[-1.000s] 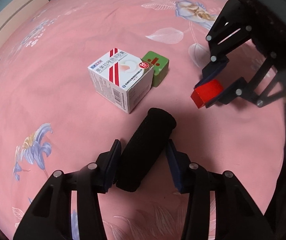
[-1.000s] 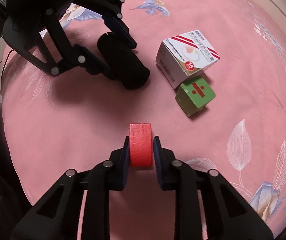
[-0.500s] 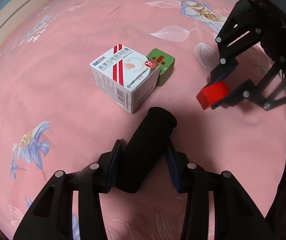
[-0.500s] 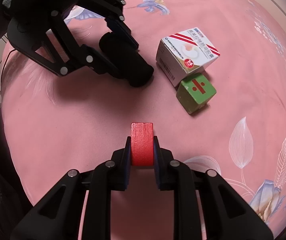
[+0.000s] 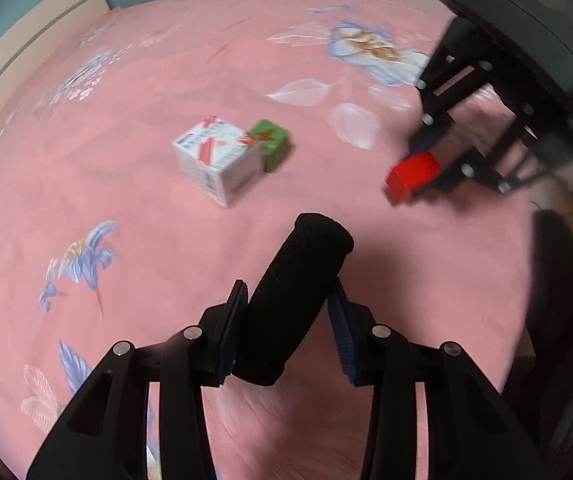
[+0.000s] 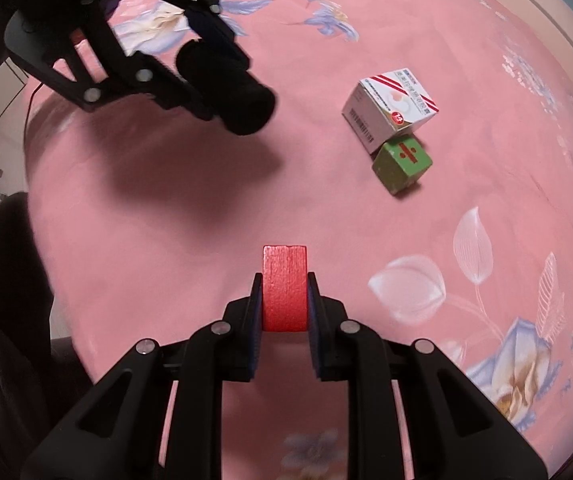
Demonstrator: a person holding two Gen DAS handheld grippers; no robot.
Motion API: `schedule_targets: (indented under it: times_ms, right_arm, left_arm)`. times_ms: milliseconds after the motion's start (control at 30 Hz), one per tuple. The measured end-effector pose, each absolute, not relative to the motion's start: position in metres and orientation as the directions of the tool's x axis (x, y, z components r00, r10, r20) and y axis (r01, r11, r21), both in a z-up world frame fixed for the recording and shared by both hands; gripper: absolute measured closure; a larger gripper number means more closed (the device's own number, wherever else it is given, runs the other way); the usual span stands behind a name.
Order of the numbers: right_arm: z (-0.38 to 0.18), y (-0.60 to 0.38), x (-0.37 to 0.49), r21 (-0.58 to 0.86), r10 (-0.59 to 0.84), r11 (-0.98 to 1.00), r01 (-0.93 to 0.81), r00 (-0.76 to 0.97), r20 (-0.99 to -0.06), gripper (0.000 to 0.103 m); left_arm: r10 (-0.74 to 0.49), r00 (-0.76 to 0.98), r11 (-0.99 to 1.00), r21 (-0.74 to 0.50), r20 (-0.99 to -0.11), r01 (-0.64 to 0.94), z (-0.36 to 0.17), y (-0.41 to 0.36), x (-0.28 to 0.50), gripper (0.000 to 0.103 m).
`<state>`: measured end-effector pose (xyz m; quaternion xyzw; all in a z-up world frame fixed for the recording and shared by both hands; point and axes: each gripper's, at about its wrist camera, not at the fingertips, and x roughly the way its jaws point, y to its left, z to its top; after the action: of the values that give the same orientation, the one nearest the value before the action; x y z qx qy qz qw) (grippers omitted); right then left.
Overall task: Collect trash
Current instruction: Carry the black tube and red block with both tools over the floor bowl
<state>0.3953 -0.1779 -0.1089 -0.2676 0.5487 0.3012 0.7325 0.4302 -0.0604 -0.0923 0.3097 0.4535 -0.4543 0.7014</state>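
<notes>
- Fingers on our left gripper (image 5: pixel 286 332) sit clamped on the black foam cylinder (image 5: pixel 292 300), pads against both sides, nose of the roll poking forward and up past the tips.
- Right gripper (image 6: pixel 284 304) is closed tight on the small red wooden block (image 6: pixel 285 288); block stands proud of the fingertips, no gap either side.
- Change over the last second: both loads have come up off the pink floral bedsheet (image 5: pixel 126 220). White-and-red cardboard medicine box (image 5: pixel 216 164) and green wooden cube with the red mark (image 5: pixel 272 148) now look smaller and further off in the left view, with motion blur, so we are lifting and pulling back.
- In the right view the shadow under the left gripper (image 6: pixel 210 80) has spread wide and detached from the roll, which fits a lift.
- Box and cube have not shifted: touching, flat on the sheet, well apart from both grippers.
- Our read: two of four pieces are picked, neither deposited. No bin shows in either view, so we cannot tell where the drop-off is.
- Risk: the roll is gripped near its back end and could pivot in the pads during transit.
</notes>
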Motion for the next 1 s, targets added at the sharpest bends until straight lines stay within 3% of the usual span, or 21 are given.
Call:
schedule_targets:
  times_ms: [467, 1000]
  right_arm:
    - [-0.071, -0.163, 0.294, -0.078, 0.147, 0.692, -0.718, 0.246, -0.958, 0.082]
    - [-0.07, -0.12, 0.175, -0.096, 0.148, 0.623, -0.776, 0.238, -0.96, 0.082]
  left_arm:
    - [-0.348, 0.224, 0.396, 0.074, -0.91, 0.915, -0.051, -0.009, 0.286, 0.06]
    - [-0.335, 0.258, 0.398, 0.112, -0.906, 0.911, -0.035, 0.015, 0.192, 0.06]
